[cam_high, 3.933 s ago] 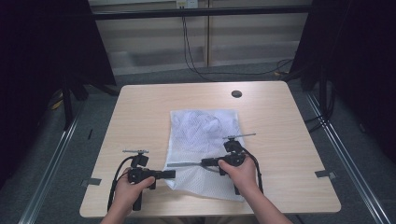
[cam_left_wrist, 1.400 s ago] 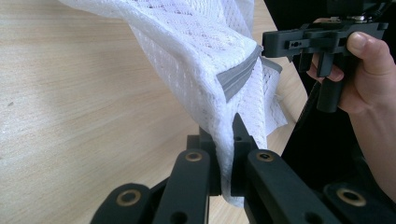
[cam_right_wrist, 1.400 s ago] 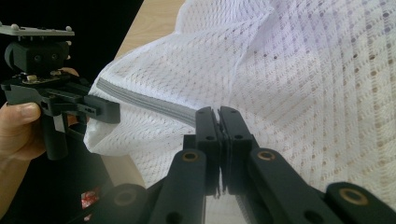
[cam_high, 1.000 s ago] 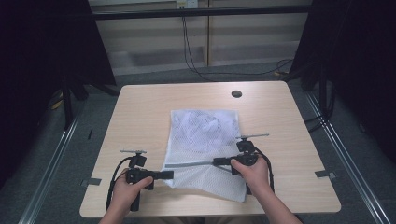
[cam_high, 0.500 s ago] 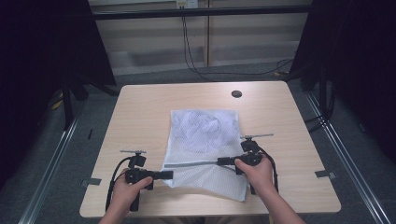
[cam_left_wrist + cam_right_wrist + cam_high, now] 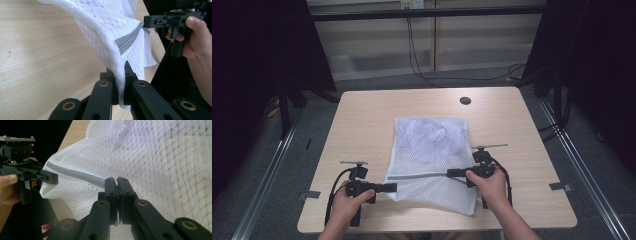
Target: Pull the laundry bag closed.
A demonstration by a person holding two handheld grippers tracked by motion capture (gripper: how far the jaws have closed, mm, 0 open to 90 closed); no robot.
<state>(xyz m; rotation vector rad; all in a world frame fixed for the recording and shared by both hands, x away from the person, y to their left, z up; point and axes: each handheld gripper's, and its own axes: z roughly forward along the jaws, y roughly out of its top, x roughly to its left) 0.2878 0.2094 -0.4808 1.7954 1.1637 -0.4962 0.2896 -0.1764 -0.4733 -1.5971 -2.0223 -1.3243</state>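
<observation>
Since the earlier frame our right tool (image 6: 451,173) has slid toward 3 o'clock along the grey zipper (image 6: 417,176), clenched on it, while our left tool (image 6: 393,188) grips the mesh bag (image 6: 432,150) on the tabletop (image 6: 362,125).

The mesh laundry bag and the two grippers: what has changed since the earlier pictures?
The right gripper has slid rightward along the grey zipper, jaws shut on it, towards the bag's right edge. The left gripper stayed at the left corner, jaws shut on the mesh laundry bag. The bag lies where it was on the table.
</observation>
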